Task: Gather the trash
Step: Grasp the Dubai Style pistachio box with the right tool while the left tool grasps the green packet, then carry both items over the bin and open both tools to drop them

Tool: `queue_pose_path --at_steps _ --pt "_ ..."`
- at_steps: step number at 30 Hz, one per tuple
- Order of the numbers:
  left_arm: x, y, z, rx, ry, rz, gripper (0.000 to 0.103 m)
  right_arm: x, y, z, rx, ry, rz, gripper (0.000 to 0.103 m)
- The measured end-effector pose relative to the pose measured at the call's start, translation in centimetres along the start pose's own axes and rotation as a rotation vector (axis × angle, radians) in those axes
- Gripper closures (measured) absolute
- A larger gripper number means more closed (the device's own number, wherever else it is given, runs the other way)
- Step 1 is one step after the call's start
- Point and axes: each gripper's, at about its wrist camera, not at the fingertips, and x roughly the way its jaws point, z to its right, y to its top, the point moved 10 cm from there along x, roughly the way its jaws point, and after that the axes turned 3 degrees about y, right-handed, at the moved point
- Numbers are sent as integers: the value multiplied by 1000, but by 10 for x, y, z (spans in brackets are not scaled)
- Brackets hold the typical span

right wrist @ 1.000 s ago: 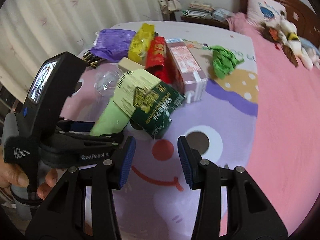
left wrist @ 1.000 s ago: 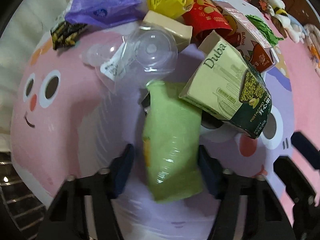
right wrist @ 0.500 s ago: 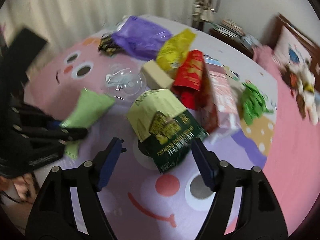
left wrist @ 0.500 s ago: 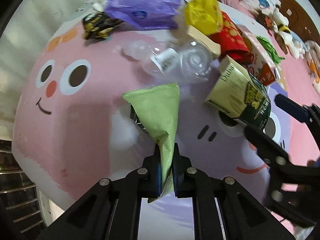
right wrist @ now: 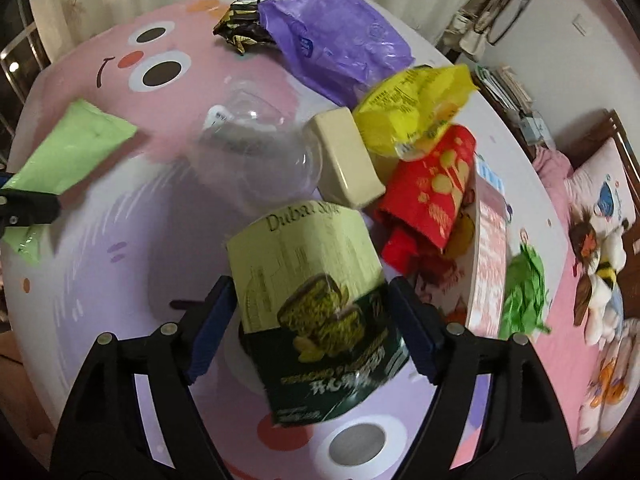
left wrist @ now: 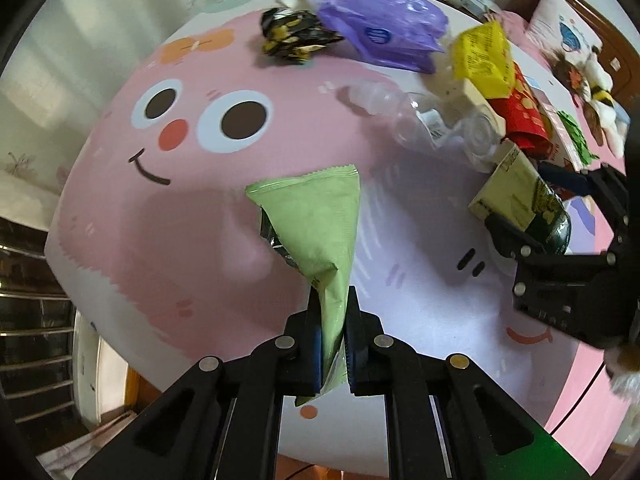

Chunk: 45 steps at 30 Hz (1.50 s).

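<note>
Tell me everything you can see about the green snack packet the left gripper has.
The green snack packet is a matte light-green pouch with a crimped, serrated top edge and a dark lining showing at a torn side. The left gripper is shut on its narrow lower end, pinching it flat. It fans out wider above the fingers, held above the pink cartoon cloth.

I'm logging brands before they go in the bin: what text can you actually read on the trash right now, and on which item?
"Dubai Style": top of the pale green and dark green box, between the open right tongs.
"PISTACHIO": same box's dark lower part, upside down; the rest there is blurred.
Yellow packet: fine print, too small.
Purple bag: round logo, unreadable.
Green wrapper in the left tongs: no text readable.
</note>
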Motion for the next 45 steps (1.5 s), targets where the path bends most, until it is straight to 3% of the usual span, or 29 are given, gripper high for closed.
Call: queue_pose_path --at_steps 4,7,11,16,20,29,35,45 --pt "2 2 -3 -17 -2 -1 95 9 9 -1 -40 1 -41 29" --pt "5 3 3 -22 -6 0 95 10 13 0 -57 -9 -56 36" --pt "5 7 12 -20 -15 9 95 5 18 5 -32 3 -41 49" --pt "-6 5 1 4 -27 24 95 -4 12 14 18 22 -32 53" --pt "-23 -5 -22 28 -36 38 95 -16 7 19 105 67 -18 53" --pt "-45 -10 -26 90 -50 66 95 -62 -5 3 345 187 53 53" --pt "-63 -17 -41 170 -54 98 95 -93 -14 -25 504 249 114 53" --pt "-98 -40 -95 300 -88 168 95 -134 -11 -87 708 262 196 53"
